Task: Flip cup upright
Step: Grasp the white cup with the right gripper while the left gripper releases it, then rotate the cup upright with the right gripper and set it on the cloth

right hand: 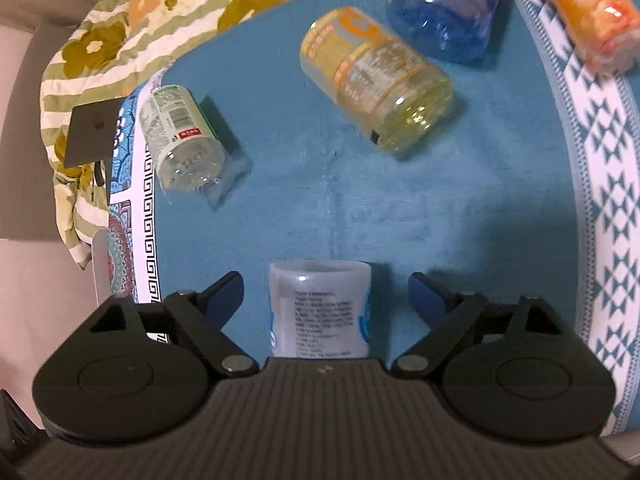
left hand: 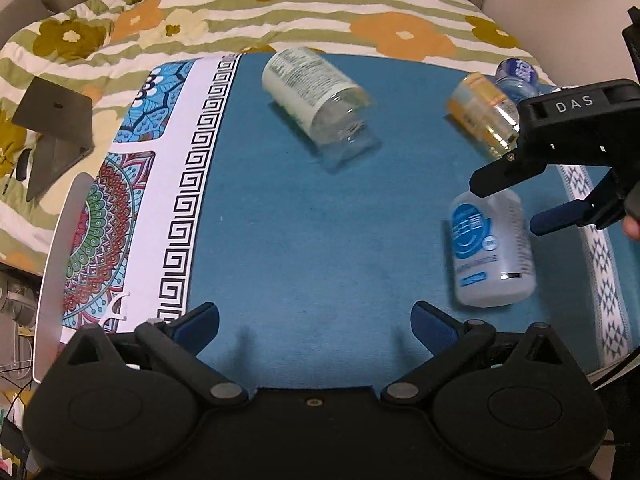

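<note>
Several plastic cups lie on their sides on a blue cloth point(left hand: 312, 220). A white cup with a blue label point(left hand: 490, 248) lies at the right; in the right wrist view it point(right hand: 320, 312) lies between my open fingers, untouched. My right gripper point(left hand: 508, 206) hovers open just above it. A clear cup with a green-white label point(left hand: 316, 100) point(right hand: 184, 140) lies at the back. A yellow cup point(left hand: 482, 114) point(right hand: 376, 80) and a blue cup point(left hand: 516, 76) point(right hand: 444, 8) lie at the far right. My left gripper point(left hand: 314, 326) is open and empty over the near cloth.
An orange cup point(right hand: 592, 12) lies on the white patterned border at the right. A floral quilt point(left hand: 280, 12) lies behind the cloth. A dark grey stand point(left hand: 52, 128) sits at the left. A patterned border point(left hand: 160, 200) runs along the cloth's left side.
</note>
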### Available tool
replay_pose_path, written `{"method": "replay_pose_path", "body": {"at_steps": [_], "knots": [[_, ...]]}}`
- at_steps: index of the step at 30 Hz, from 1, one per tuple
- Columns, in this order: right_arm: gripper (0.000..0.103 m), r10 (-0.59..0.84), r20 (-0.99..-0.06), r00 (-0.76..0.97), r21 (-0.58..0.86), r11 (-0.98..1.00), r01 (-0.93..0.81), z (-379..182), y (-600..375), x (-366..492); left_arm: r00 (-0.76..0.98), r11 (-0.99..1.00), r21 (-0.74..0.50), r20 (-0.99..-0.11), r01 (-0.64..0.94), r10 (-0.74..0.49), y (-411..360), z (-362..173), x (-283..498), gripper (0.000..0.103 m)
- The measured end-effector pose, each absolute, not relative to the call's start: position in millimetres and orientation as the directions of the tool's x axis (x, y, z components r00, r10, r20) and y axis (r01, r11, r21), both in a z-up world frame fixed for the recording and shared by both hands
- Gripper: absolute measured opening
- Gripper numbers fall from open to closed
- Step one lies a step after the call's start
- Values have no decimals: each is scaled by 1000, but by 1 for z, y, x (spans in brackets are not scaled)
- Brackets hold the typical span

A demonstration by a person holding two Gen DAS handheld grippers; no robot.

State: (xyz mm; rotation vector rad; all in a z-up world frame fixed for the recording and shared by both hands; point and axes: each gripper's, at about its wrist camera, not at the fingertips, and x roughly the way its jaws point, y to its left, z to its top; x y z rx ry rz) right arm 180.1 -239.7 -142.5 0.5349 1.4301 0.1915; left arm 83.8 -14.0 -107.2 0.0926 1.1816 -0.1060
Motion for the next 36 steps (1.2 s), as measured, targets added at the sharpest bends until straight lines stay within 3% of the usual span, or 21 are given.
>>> {"method": "replay_pose_path", "body": {"at_steps": [5, 7, 16, 21, 27, 36], "knots": [[88, 453, -885, 111, 466, 857, 221, -152, -235, 182, 362, 990, 7, -931, 140, -44, -5, -112, 89, 103], [77, 451, -887, 103, 462, 857, 226, -155, -232, 183, 358, 990, 4, -932, 142, -47, -2, -113, 92, 103], [71, 446, -886, 128, 464, 855, 232, -149, -234, 178, 360, 988, -5, -931, 155, -61, 2, -110, 96, 103], [70, 412, -864, 290, 470, 866, 170, -118, -235, 161, 368, 987, -1, -928, 162, -61, 2, -106, 94, 103], [70, 305, -763, 570, 404, 913, 51, -95, -222, 116, 373, 985, 22, -927, 174, -45, 2, -104, 91, 103], [70, 179, -584, 792, 244, 969, -39, -117, -190, 86, 370, 980, 37, -928, 194, -38, 6, -118, 77, 103]]}}
